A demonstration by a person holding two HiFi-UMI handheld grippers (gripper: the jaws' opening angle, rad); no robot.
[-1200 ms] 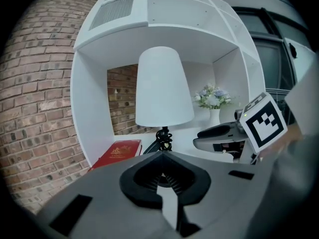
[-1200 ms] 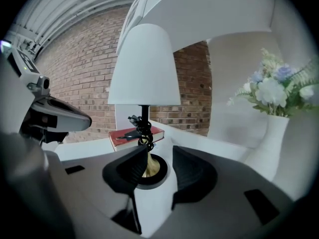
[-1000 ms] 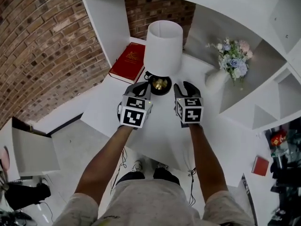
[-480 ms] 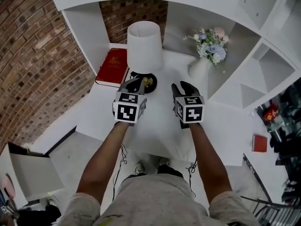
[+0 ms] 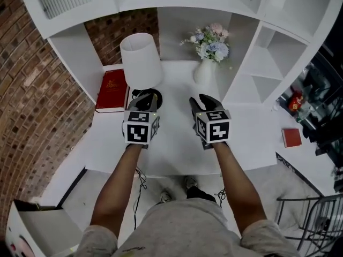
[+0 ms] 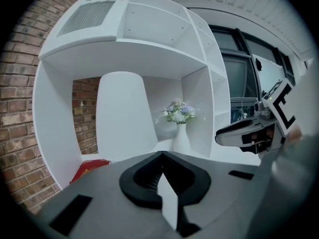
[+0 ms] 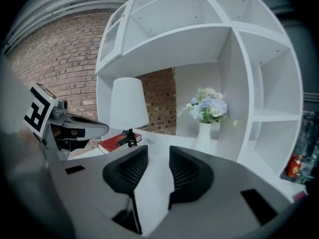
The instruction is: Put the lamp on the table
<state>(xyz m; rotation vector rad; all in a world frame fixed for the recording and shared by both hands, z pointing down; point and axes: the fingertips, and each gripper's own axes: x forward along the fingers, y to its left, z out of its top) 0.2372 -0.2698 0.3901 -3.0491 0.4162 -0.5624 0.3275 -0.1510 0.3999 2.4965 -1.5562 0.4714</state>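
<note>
Head view has the lamp [image 5: 141, 60] standing on the white tabletop [image 5: 177, 143], upper left of centre, with its black base right at the tips of my left gripper [image 5: 143, 99]. That gripper's jaws meet at the tips with nothing between them. My right gripper [image 5: 201, 101], right of centre, has its jaws a narrow way apart and empty. A red book [image 5: 111, 85] lies left of the lamp, its gold cover print too small to read. A vase of flowers [image 5: 206, 63] stands at upper centre.

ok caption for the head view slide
White-shaded lamp standing on the white table; left gripper shut, right gripper open
</note>
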